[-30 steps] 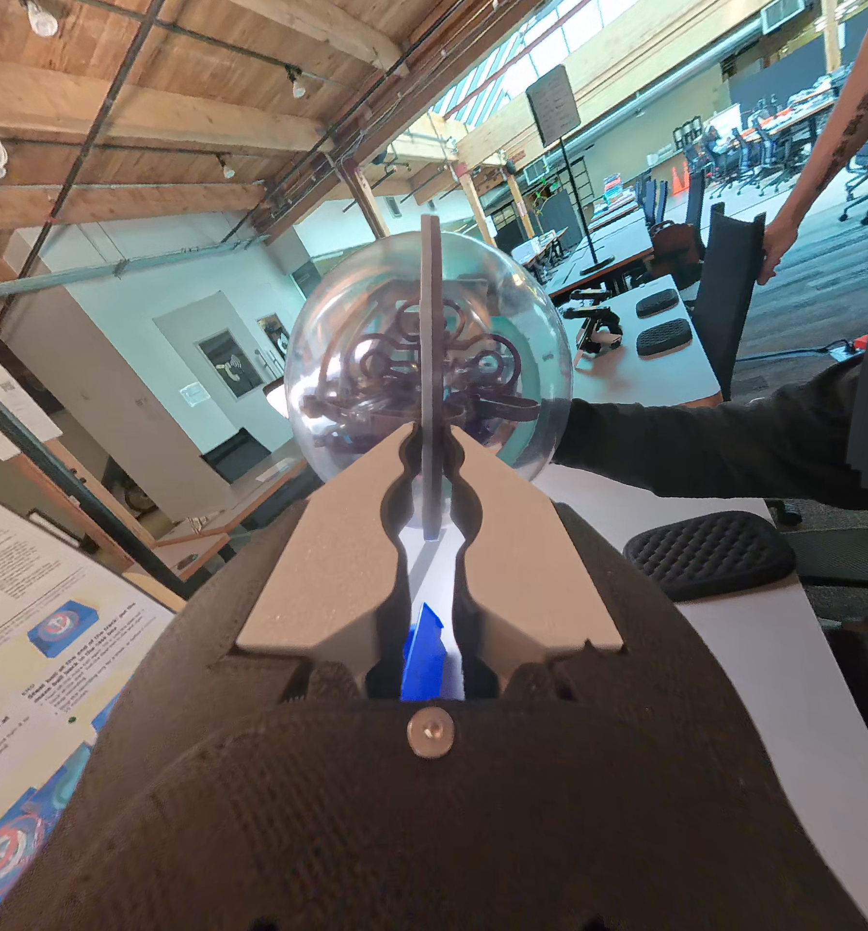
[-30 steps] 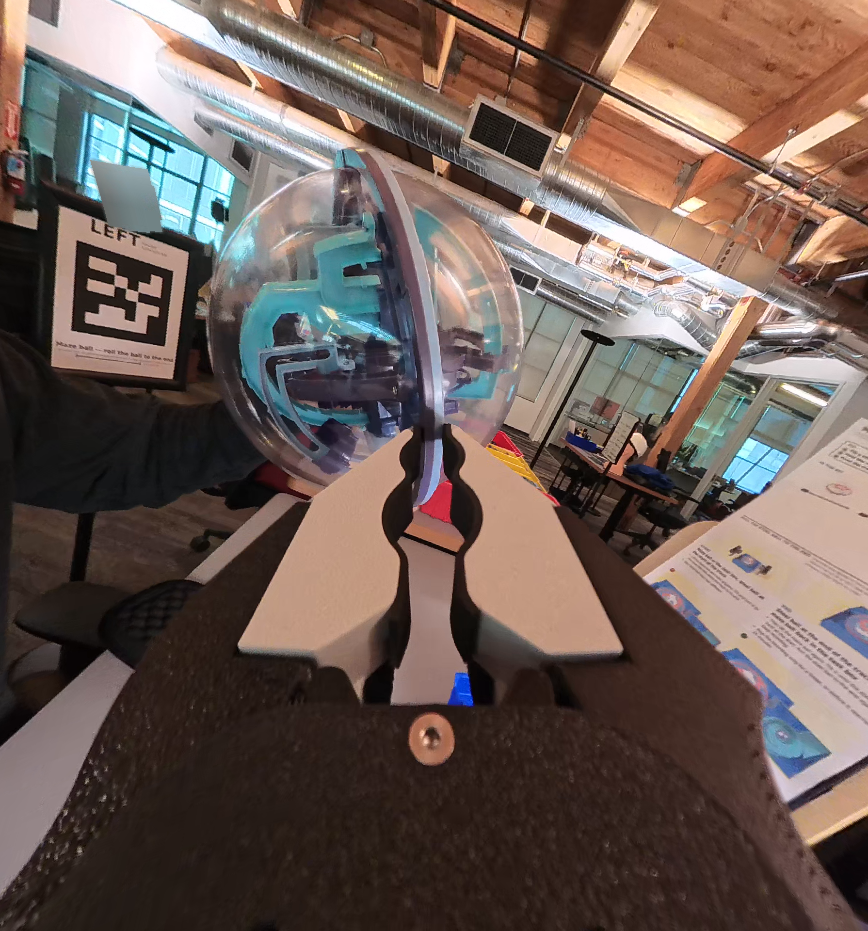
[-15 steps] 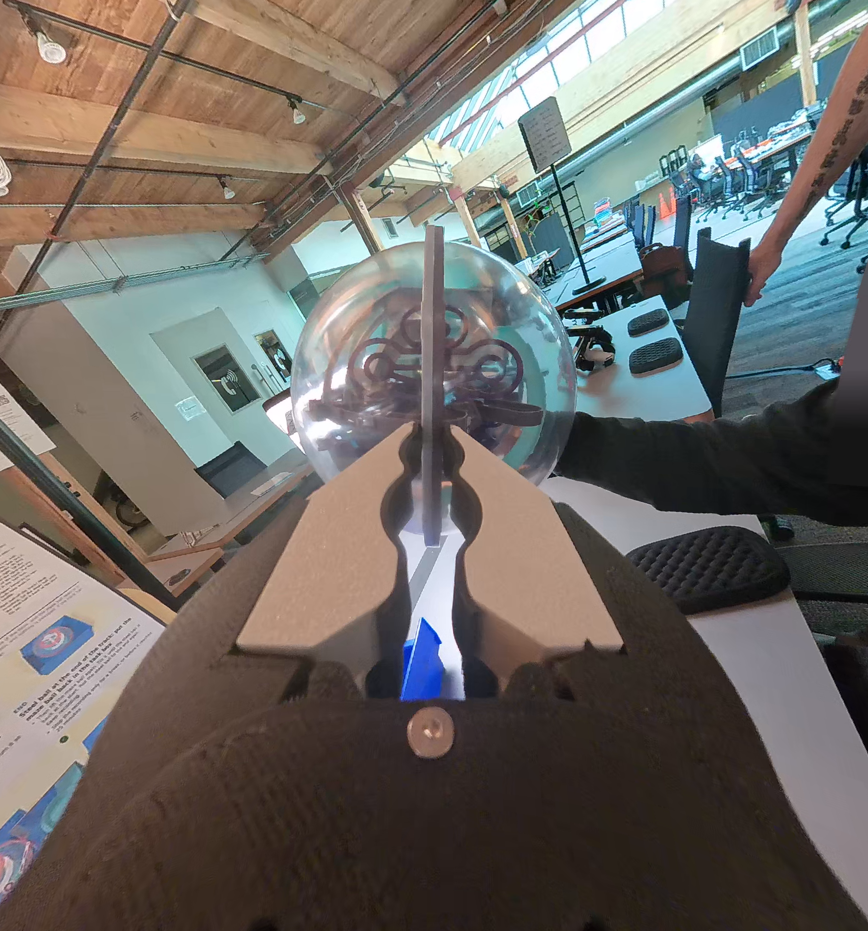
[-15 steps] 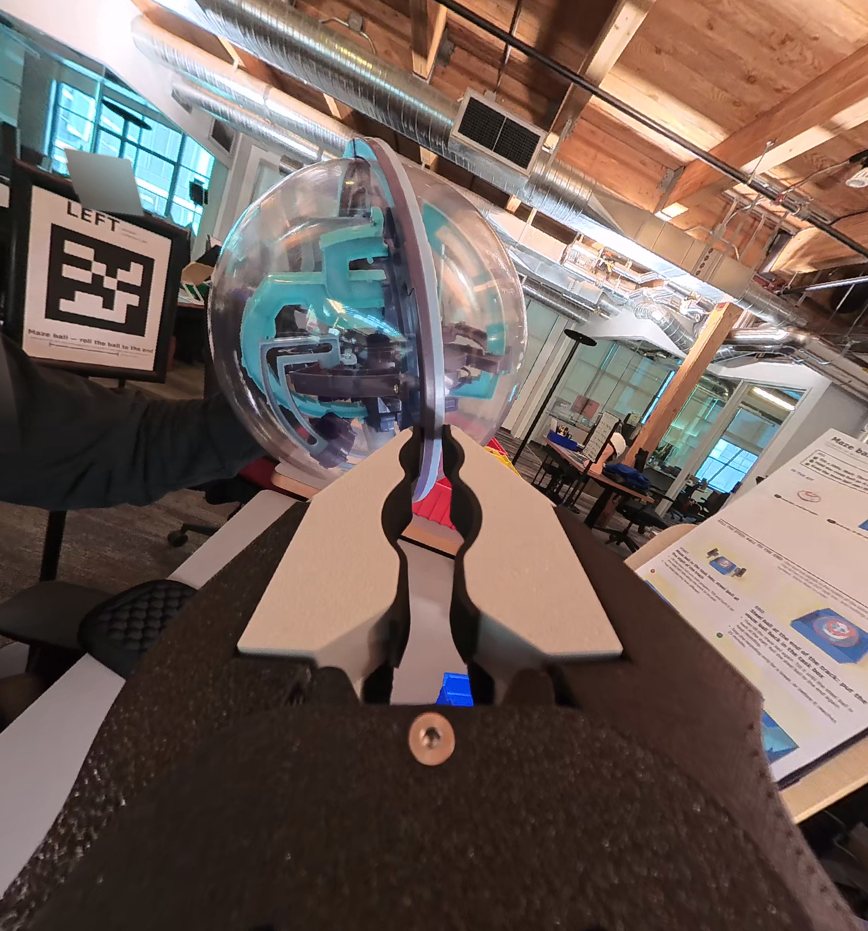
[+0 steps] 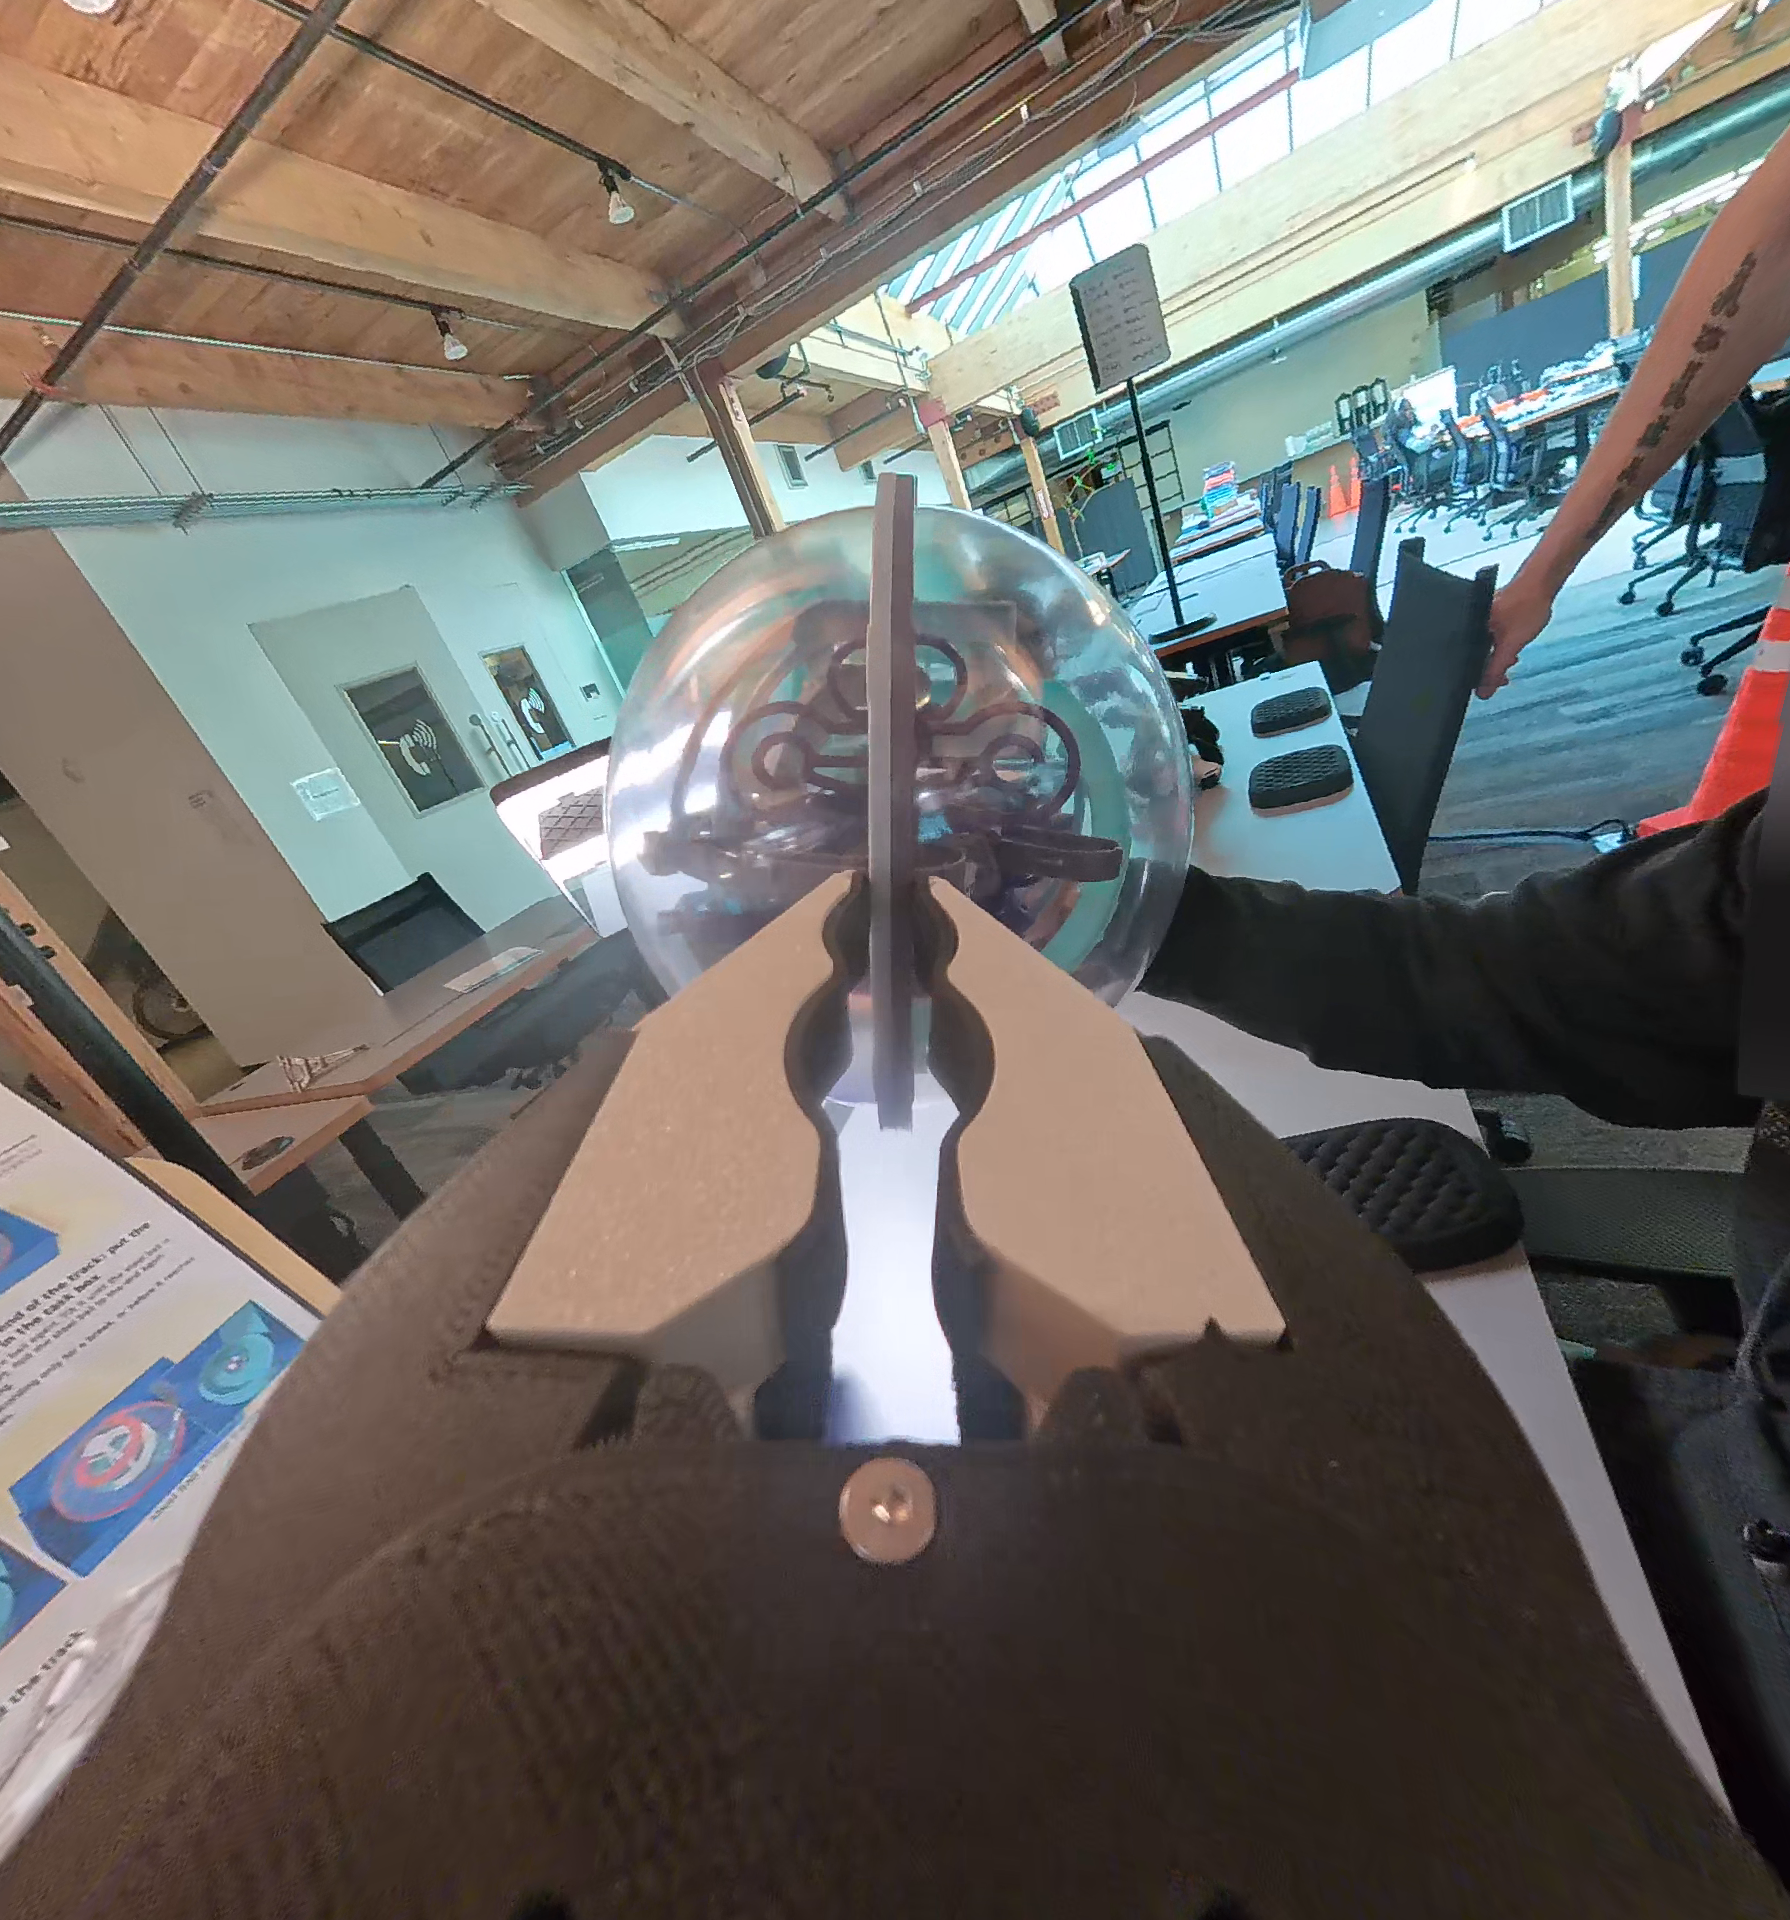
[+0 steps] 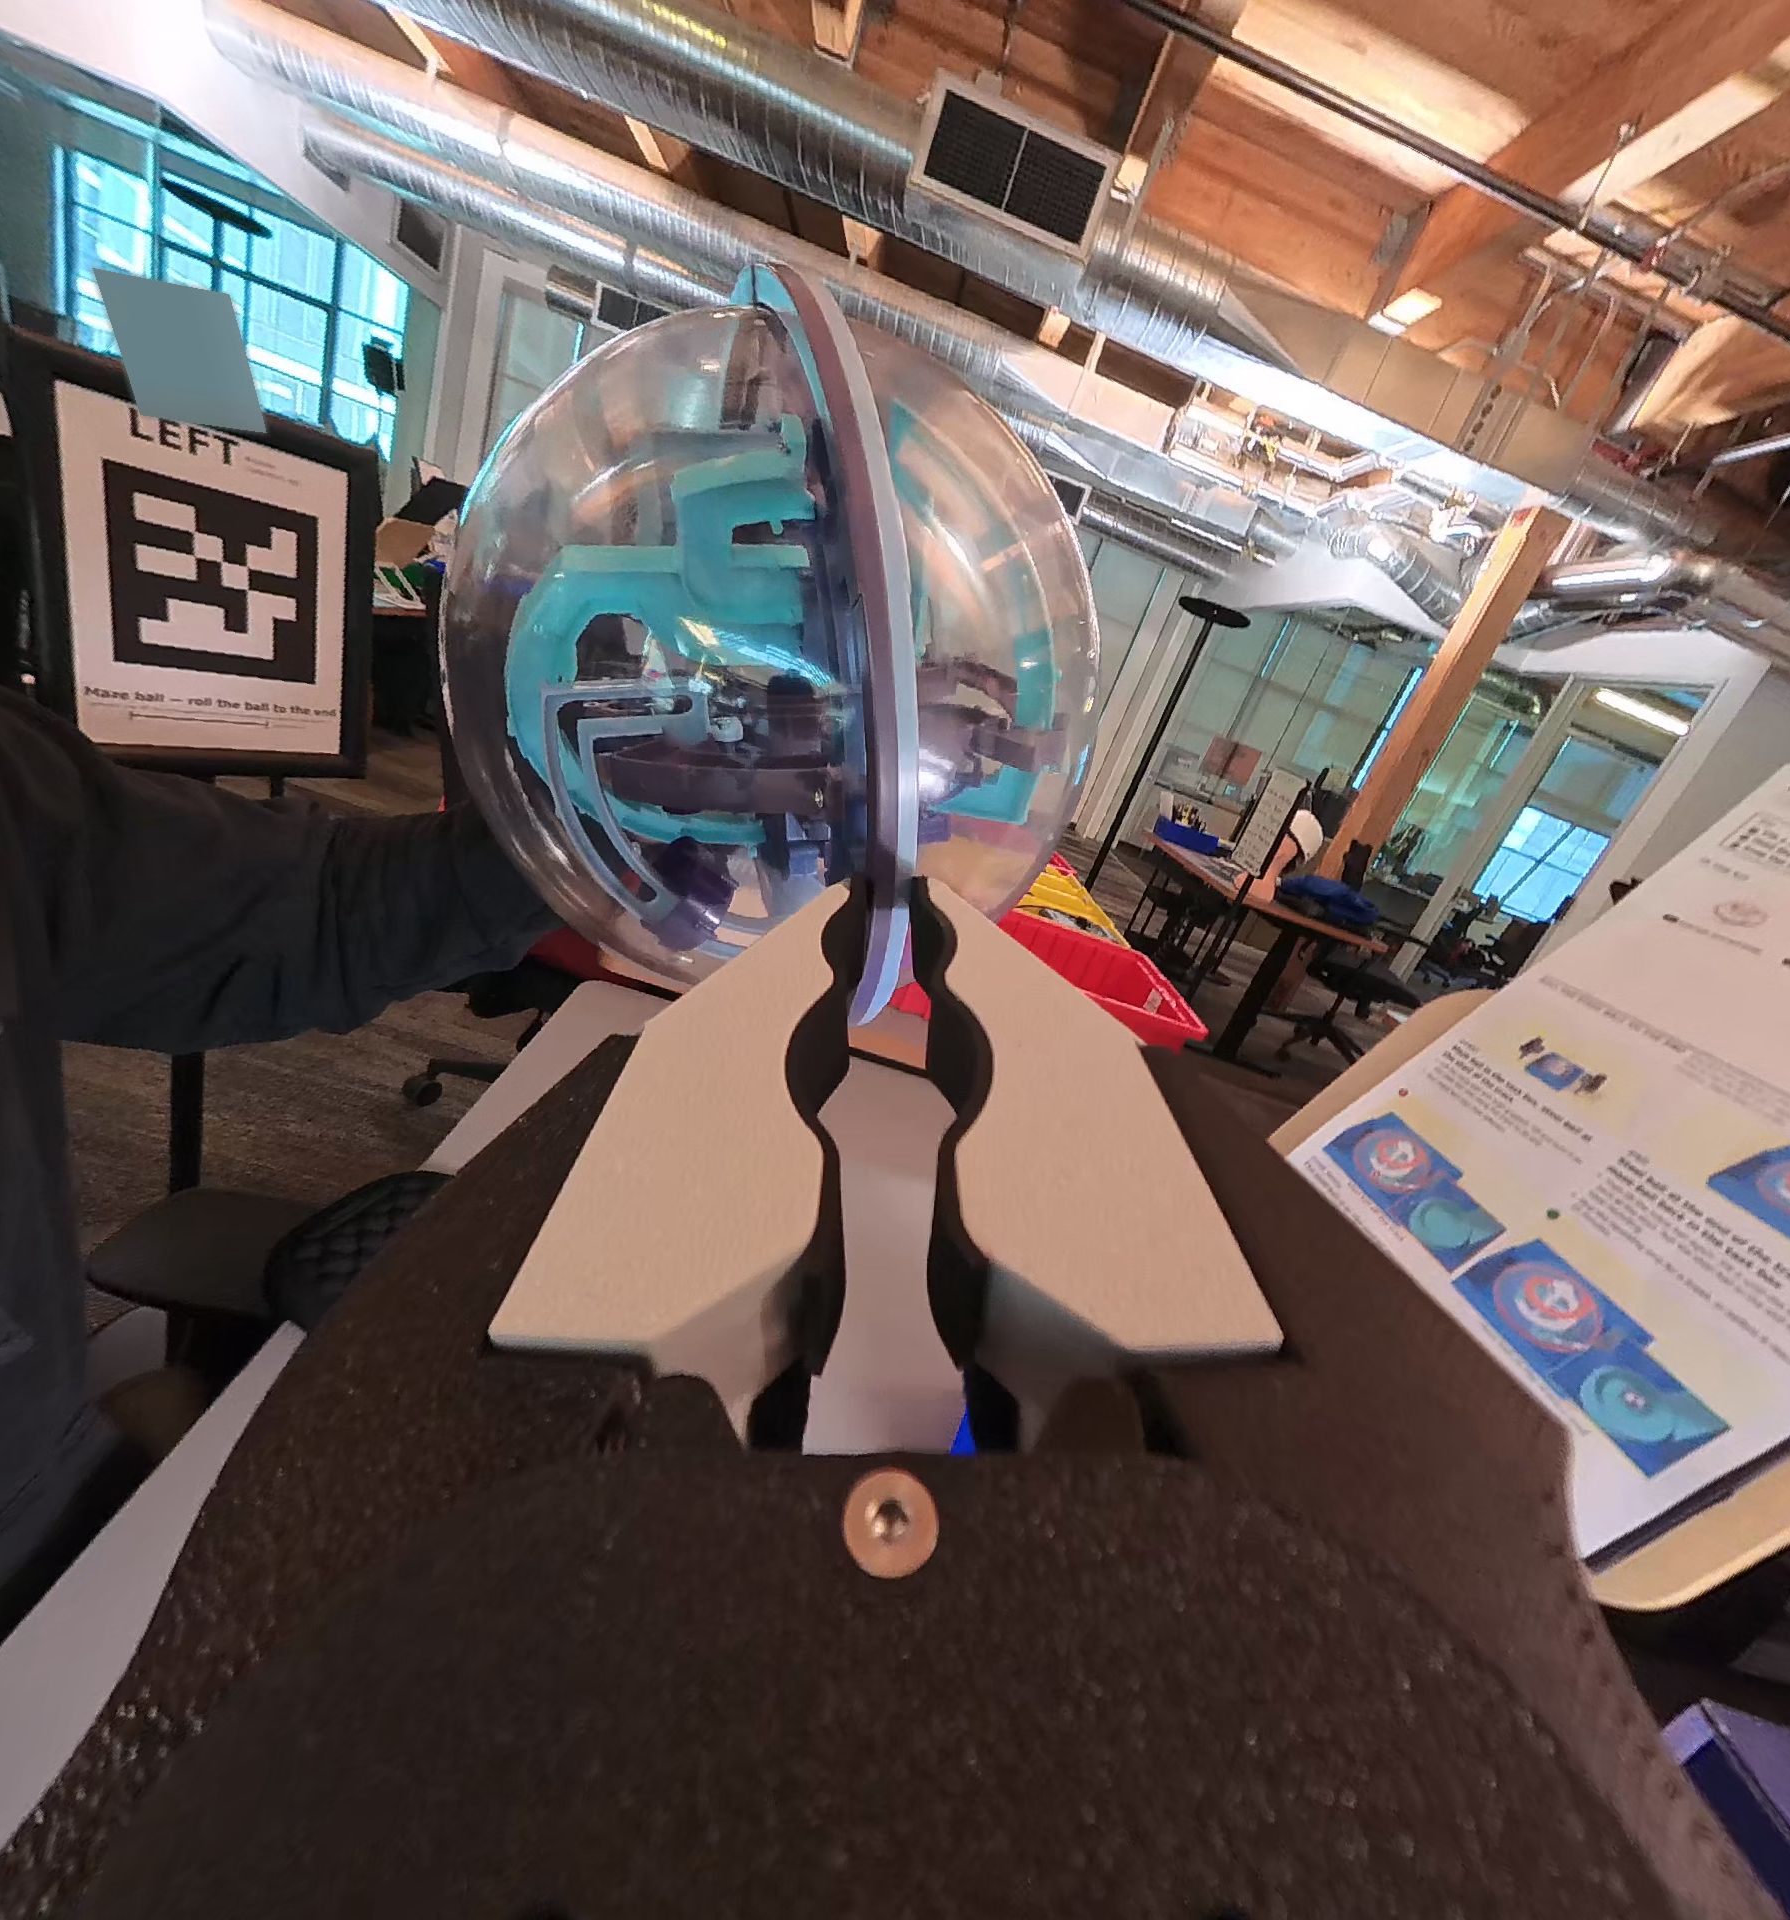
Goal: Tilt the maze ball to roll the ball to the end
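Above the white bench, the clear maze ball is held aloft by its flat grey rim, which is pinched on one side by the left claw and on the opposite side by the right claw, each closed narrowly on that rim. The tilting step appears to be in hand, with teal and dark tracks visible inside, though the small rolling ball cannot be picked out. The next move is judged to call for a slow, matched turn of both claws, so that the rim is not twisted loose.
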`<state>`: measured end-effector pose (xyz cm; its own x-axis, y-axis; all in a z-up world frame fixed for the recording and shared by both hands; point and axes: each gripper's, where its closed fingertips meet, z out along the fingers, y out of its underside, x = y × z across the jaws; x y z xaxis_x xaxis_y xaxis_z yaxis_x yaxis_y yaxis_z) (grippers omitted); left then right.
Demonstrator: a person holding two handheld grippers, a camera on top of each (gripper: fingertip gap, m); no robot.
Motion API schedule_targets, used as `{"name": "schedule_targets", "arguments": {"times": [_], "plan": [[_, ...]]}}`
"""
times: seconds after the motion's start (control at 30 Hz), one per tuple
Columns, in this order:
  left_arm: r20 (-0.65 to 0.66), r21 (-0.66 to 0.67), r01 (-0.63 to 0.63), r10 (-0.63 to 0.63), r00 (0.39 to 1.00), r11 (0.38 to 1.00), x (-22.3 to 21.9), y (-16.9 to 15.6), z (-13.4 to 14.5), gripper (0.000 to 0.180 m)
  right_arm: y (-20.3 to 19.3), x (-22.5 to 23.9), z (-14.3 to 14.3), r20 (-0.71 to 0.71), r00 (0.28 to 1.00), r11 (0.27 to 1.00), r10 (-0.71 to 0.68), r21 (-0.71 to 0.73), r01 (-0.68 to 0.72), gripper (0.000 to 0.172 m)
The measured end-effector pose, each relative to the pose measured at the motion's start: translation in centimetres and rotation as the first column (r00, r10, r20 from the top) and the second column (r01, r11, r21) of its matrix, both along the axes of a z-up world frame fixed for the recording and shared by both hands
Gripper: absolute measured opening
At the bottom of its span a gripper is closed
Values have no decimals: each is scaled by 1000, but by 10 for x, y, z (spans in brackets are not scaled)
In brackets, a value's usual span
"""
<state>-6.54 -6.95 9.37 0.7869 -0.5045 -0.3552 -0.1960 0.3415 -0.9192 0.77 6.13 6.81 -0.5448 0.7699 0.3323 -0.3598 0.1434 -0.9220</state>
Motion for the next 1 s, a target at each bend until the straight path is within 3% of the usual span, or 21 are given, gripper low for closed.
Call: {"name": "schedule_targets", "arguments": {"times": [1.0], "plan": [[144, -106, 55, -39, 989, 993, 2, 12, -37, 7, 6, 12, -33, 166, 985, 997, -40, -53, 49, 6]]}}
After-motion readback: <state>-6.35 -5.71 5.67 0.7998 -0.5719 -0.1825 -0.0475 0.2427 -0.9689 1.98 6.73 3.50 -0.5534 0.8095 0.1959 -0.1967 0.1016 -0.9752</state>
